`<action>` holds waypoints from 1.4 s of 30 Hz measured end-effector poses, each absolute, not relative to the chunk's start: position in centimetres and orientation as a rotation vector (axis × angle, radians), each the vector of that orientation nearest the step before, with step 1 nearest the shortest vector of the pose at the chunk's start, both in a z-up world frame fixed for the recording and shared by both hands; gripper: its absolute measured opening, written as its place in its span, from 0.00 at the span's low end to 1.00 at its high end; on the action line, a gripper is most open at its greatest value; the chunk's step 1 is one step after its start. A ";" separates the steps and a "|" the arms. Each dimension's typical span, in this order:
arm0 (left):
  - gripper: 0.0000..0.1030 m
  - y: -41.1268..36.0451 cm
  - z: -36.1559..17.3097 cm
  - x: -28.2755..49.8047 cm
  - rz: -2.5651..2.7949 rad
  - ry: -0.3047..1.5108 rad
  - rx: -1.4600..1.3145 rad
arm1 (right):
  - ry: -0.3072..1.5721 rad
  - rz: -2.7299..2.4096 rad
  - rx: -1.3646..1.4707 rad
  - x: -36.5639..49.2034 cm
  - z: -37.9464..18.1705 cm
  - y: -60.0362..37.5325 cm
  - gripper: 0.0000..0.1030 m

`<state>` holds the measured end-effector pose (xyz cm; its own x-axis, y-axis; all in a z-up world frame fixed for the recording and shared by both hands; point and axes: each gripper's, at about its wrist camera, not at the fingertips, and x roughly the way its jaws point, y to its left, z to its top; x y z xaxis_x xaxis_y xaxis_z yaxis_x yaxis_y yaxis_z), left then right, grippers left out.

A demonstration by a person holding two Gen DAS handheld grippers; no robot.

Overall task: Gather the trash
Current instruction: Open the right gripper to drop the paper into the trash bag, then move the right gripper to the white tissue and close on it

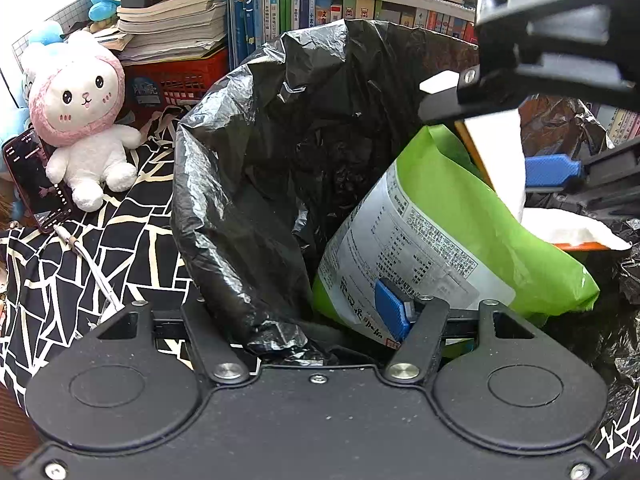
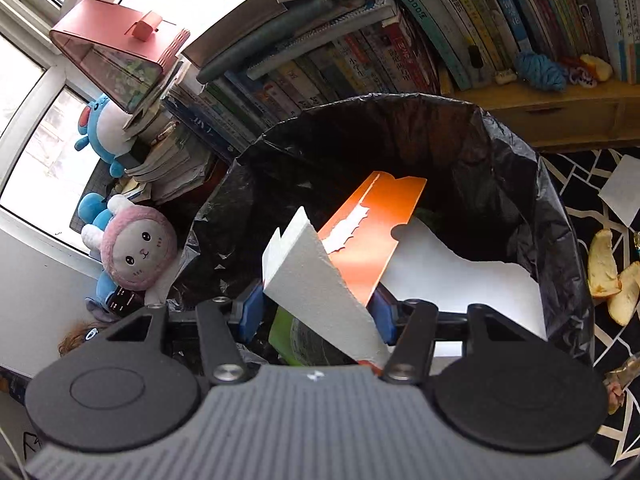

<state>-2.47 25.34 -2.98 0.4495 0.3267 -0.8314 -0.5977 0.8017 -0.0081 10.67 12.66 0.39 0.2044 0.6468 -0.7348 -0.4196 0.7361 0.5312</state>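
A black trash bag (image 1: 256,168) stands open on a black-and-white patterned cloth (image 1: 60,280). Inside it leans a green snack packet (image 1: 452,216). My left gripper (image 1: 300,328) sits at the bag's near rim with its fingers wide apart. Crumpled bag plastic drapes over and hides its left finger, and the blue right pad (image 1: 394,312) rests against the packet's corner. My right gripper (image 2: 316,314) hovers over the bag (image 2: 520,184), shut on a torn orange-and-white cardboard piece (image 2: 316,280). The same piece shows between the right gripper's fingers (image 1: 552,170) in the left wrist view.
Apple pieces (image 2: 604,272) and a white paper scrap (image 2: 624,192) lie on the cloth right of the bag. A pink plush rabbit (image 1: 80,108), a phone (image 1: 36,184) and a red crate (image 1: 180,76) under stacked books sit to the left. A bookshelf (image 2: 560,116) stands behind.
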 end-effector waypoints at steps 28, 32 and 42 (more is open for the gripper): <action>0.63 25.2 -3.1 -2.6 0.566 0.948 -0.314 | 0.729 0.709 0.209 8.3 6.4 3.4 0.91; 0.63 25.3 -3.0 -2.6 0.570 0.948 -0.316 | 0.693 0.610 0.160 8.5 6.2 0.7 0.91; 0.63 25.3 -3.0 -2.6 0.570 0.948 -0.315 | 0.694 0.383 0.061 8.5 2.3 -4.9 0.92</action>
<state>-2.57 25.26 -3.04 0.4528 0.3185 -0.8328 -0.5857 0.8105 -0.0085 8.53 -4.87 2.27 0.7018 0.3643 -0.6122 -0.3239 0.9286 0.1813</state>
